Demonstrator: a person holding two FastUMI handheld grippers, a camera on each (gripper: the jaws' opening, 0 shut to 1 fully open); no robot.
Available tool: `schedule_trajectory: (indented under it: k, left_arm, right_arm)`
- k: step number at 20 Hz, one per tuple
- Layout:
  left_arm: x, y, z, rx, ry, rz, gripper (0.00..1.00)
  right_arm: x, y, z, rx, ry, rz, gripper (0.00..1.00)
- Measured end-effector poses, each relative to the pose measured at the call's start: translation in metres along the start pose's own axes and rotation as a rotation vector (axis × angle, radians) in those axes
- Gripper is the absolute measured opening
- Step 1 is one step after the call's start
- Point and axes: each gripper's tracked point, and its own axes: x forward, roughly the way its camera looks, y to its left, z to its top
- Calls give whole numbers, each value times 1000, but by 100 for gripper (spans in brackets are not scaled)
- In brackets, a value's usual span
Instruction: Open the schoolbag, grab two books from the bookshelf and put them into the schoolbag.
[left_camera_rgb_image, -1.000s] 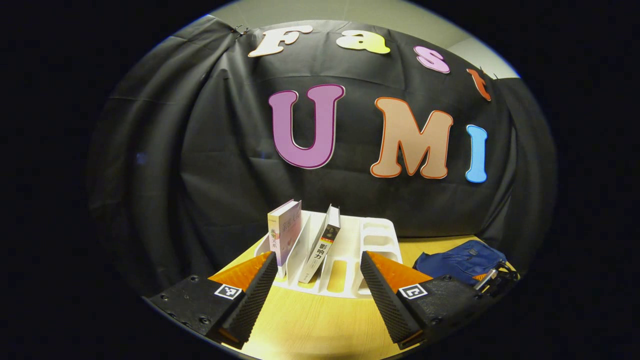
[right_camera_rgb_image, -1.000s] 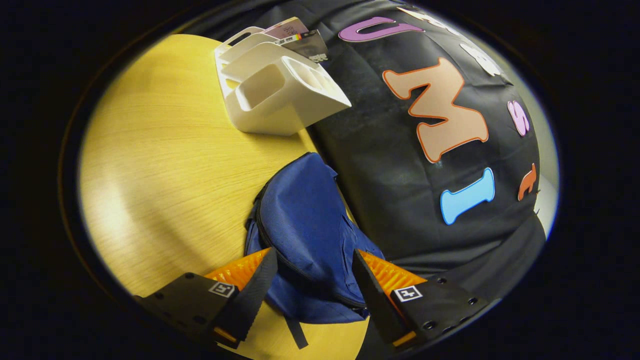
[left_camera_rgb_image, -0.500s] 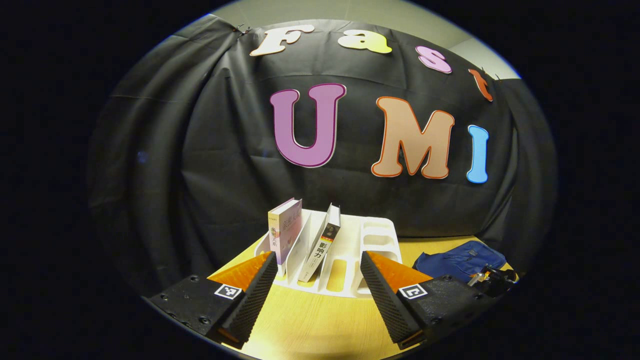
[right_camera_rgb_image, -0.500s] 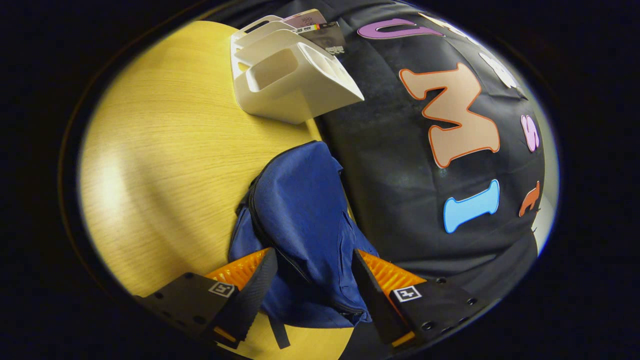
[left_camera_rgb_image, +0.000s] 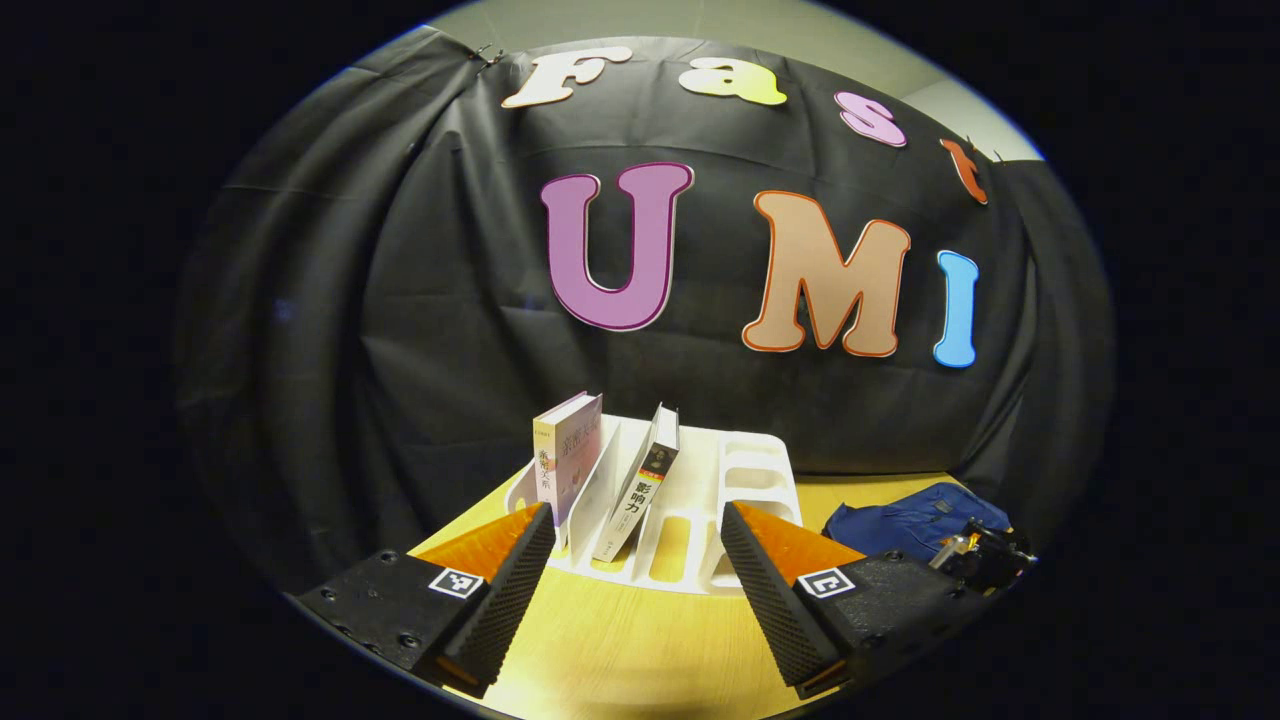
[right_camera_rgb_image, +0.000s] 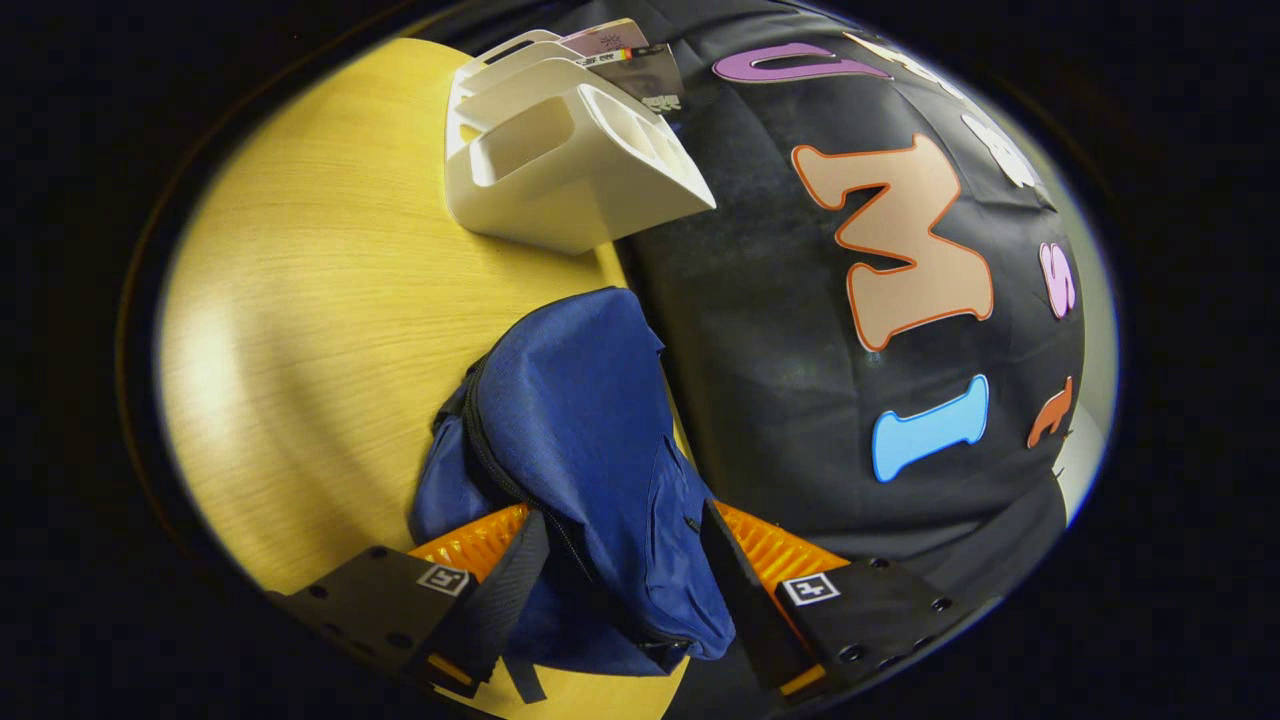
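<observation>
while the bag (right_camera_rgb_image: 590, 420) lies flat on the table (right_camera_rgb_image: 300, 300), long axis running from the right gripper (right_camera_rgb_image: 620, 570) toward the shelf (right_camera_rgb_image: 560, 160), its spread fingers straddle the zipper end; the left gripper (left_camera_rgb_image: 635, 560), also spread, faces the books (left_camera_rgb_image: 570, 455).

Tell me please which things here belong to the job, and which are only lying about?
Belong to the job:
- blue schoolbag, between the open fingers of the right gripper
- two books
- white bookshelf
- left gripper, open, before the bookshelf

Only there:
- wooden table
- black cloth wall
</observation>
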Motion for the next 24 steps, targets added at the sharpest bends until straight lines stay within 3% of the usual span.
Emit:
schedule_trajectory:
  k: [1,3,4,5,8,11,12,15,16,17,18,24]
  left_arm:
    - [1,-2,0,1,0,-3,98]
    - [1,-4,0,4,0,-6,98]
    - [3,-4,1,7,1,-6,98]
    - [3,-5,0,10,1,-7,98]
    - [2,-5,2,18,0,-9,98]
    - [4,-5,0,17,5,-12,98]
    - [6,-6,1,17,6,-13,98]
    - [9,-5,-1,20,9,-14,98]
    - [11,-6,-1,21,10,-16,98]
    - [11,-6,-2,22,12,-18,98]
    - [13,-5,-2,24,14,-22,98]
    - [36,-8,1,96,56,-73,98]
  right_arm:
    - [4,8,-1,1,7,24,87]
    - [11,27,-1,-27,20,69,100]
    - [12,32,1,-44,17,74,76]
    - [12,32,0,-43,15,74,59]
    - [16,32,-3,16,22,73,49]
    - [20,12,2,53,4,22,7]
    - [19,6,5,67,-7,10,14]
    - [18,1,3,122,-2,14,11]
    - [19,-1,1,153,0,23,3]
    - [15,-5,4,180,-5,28,6]
    - [17,-9,3,201,-9,31,0]
    - [9,-48,2,273,-19,-17,3]
